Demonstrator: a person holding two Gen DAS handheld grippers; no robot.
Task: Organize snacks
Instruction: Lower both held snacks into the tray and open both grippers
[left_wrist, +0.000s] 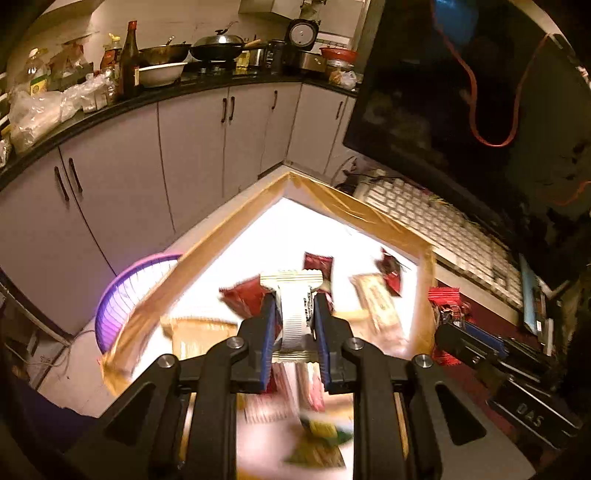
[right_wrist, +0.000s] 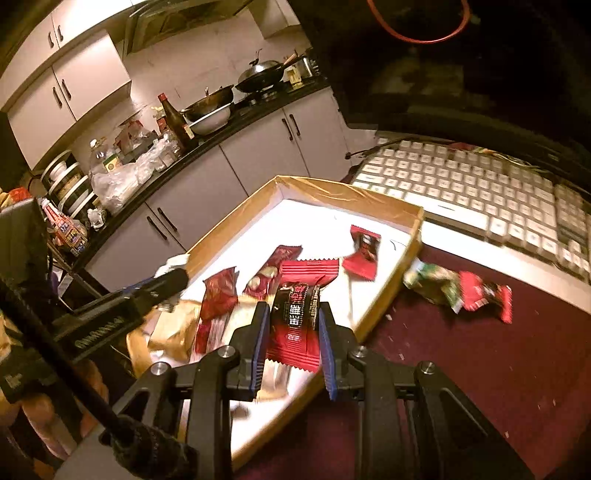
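- left gripper (left_wrist: 294, 325) is clamped on a white ridged snack packet (left_wrist: 294, 306), held above the shallow box (left_wrist: 236, 229).
- right gripper (right_wrist: 291, 325) pinches a red-and-black snack packet (right_wrist: 295, 317) over the box's near edge.
- red packets (right_wrist: 218, 295) lie inside the box.
- beyond the box, a green packet (right_wrist: 436, 282) lies on the worktop (right_wrist: 480, 362) beside the keyboard (right_wrist: 472, 184).

This was a home kitchen: woks (left_wrist: 218, 48), a rice cooker (left_wrist: 303, 34) and sauce bottles (left_wrist: 129, 59) crowded the far dark tabletop (left_wrist: 184, 92) above pale cabinets (left_wrist: 192, 147), with a keyboard (right_wrist: 472, 184) on the right.
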